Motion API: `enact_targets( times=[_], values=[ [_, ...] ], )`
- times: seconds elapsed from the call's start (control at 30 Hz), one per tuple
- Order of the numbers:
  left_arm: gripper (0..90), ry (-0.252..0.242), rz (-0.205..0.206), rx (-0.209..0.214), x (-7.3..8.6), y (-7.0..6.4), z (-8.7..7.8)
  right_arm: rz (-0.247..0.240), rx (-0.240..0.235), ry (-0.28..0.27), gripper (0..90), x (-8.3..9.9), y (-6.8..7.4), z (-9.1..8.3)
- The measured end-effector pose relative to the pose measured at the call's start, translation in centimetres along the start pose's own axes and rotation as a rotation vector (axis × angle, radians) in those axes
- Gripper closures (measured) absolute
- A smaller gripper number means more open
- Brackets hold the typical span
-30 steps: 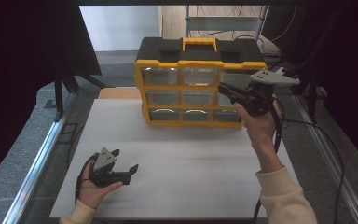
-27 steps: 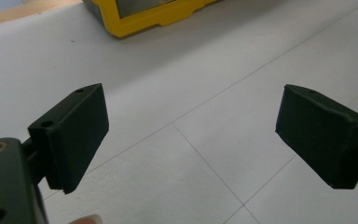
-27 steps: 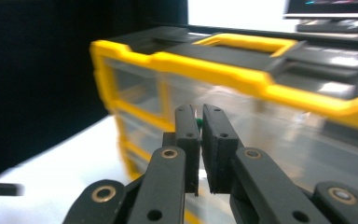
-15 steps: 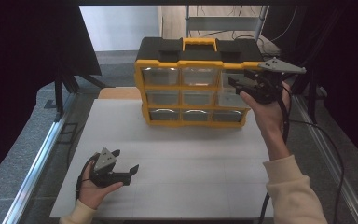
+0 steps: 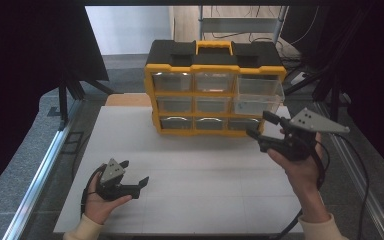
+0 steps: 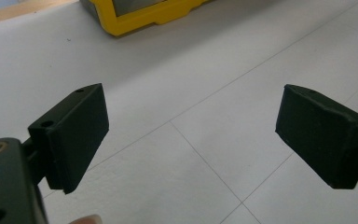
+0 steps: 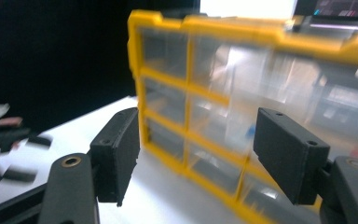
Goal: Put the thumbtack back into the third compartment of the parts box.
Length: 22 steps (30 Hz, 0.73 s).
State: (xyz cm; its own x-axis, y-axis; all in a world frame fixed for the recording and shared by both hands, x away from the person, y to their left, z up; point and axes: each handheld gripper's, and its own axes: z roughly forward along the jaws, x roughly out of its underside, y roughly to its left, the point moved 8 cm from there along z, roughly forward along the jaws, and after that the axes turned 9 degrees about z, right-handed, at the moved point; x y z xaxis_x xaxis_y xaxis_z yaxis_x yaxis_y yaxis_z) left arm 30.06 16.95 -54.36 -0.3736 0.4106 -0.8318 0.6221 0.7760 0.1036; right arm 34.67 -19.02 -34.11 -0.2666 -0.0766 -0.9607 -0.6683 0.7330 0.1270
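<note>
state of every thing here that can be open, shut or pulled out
yellow and black plastic drawer organizer: upright on the table, lid shut
clear plastic drawers at the right, top and middle rows: pulled out
left hand-held gripper: open, empty
right hand-held gripper: open, empty

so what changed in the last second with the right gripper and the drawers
The right gripper drew back and down from the organizer, jaws open and empty. The right-column drawers now stick out from the front. The left gripper stayed resting open on the white table.
</note>
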Motion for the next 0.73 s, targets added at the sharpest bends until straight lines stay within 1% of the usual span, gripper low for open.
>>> enact_targets(
  times=[0.13,0.27,0.37,0.43,0.5,0.57,0.63,0.73],
  values=[
    [9.7,0.003,-0.001,0.001,0.0,0.1,0.1,0.018,0.004,0.065,31.0,4.6,-0.5,-0.2],
    [9.7,0.004,0.001,0.001,0.0,0.0,0.1,0.054,0.012,0.128,31.4,9.6,-1.3,0.0],
    [9.6,0.006,0.005,0.005,0.0,0.0,0.1,0.096,0.021,0.171,31.7,13.1,-2.2,0.2],
    [9.6,0.008,0.004,0.006,0.0,0.0,0.2,0.118,0.021,0.199,31.6,14.8,-2.6,0.3],
    [9.6,0.009,0.005,0.008,-0.1,-0.1,0.2,0.118,0.025,0.223,31.6,16.1,-3.0,0.5],
    [9.6,0.009,0.007,0.01,-0.1,-0.1,0.3,0.127,0.026,0.239,31.3,16.8,-3.3,0.6],
    [9.6,0.01,0.008,0.012,-0.1,-0.1,0.3,0.129,0.03,0.241,31.2,17.2,-3.5,0.7],
    [9.6,0.01,0.006,0.011,-0.1,-0.1,0.3,0.125,0.029,0.234,31.0,17.1,-3.7,0.7]
  ],
)
